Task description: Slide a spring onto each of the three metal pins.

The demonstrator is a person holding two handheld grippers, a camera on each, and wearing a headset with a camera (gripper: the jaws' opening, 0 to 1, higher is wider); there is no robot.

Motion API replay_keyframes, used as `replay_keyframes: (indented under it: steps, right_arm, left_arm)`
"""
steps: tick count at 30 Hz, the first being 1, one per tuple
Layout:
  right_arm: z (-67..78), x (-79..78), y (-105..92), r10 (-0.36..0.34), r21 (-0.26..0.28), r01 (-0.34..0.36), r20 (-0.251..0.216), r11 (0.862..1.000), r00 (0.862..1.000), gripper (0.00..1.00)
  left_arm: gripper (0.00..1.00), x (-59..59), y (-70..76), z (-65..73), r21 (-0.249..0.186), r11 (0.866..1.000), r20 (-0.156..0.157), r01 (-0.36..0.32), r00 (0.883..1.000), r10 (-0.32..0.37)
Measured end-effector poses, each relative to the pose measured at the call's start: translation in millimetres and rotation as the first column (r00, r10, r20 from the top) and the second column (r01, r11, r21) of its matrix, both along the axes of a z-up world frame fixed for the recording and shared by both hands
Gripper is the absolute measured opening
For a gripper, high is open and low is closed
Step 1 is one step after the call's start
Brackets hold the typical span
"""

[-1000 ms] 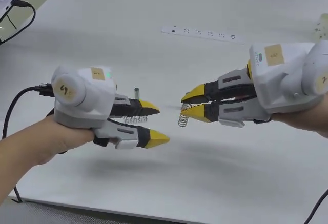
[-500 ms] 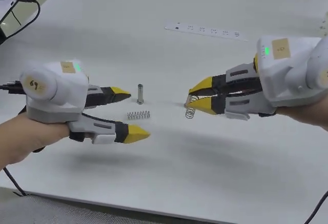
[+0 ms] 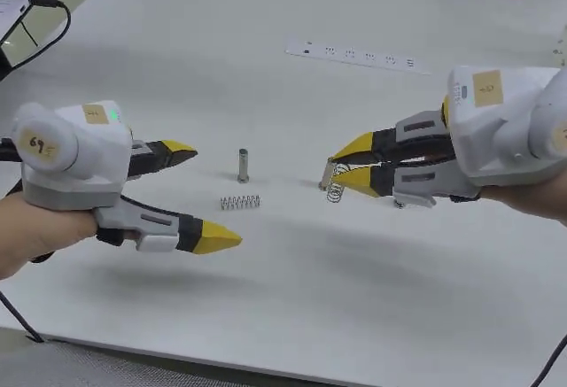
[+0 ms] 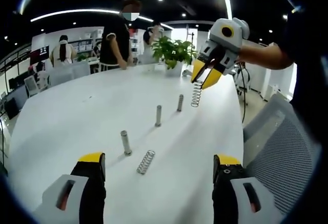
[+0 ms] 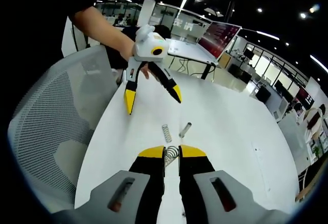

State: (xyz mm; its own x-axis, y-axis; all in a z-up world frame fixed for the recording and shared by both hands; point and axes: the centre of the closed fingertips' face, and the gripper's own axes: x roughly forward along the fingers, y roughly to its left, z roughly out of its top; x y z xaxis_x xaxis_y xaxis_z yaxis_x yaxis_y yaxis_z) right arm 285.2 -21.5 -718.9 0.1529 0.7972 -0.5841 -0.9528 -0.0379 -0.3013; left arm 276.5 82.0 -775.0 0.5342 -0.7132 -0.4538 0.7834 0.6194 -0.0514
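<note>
Possibly the spring [image 3: 335,193] my right gripper [image 3: 337,171] pinches swings past the nine o'clock pin [image 3: 243,165]; my left gripper [image 3: 213,194] is spread.

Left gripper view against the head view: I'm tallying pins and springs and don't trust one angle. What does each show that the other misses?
Left gripper view: the farthest pin, which looks already sleeved with a spring, a potted plant and people standing behind. Head view: a white power strip and a black cable. Shared: the left gripper open, the right gripper shut on a hanging spring, a bare pin and a loose spring lying beside it.
</note>
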Motion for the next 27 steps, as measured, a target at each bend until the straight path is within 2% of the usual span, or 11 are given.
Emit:
replay_keyframes:
  steps: [11,16,27]
  right_arm:
    - [3.4,14.2,-5.3,-0.024,-0.008,0.025,0.027,1.000,0.999,0.07]
    - [6.5,17.6,-5.2,-0.033,-0.005,0.033,0.038,0.999,0.999,0.07]
    - [8.7,46.6,-4.4,-0.102,0.003,0.102,0.075,0.995,0.992,0.07]
  left_arm:
    - [0.98,2.4,1.4,-1.4,-0.001,1.000,-0.016,-0.006,1.000,0.006]
    - [0.98,2.2,4.8,-2.0,0.001,1.000,-0.021,-0.012,1.000,0.012]
    - [0.98,2.0,10.2,-1.1,0.000,0.999,-0.016,-0.033,0.999,0.033]
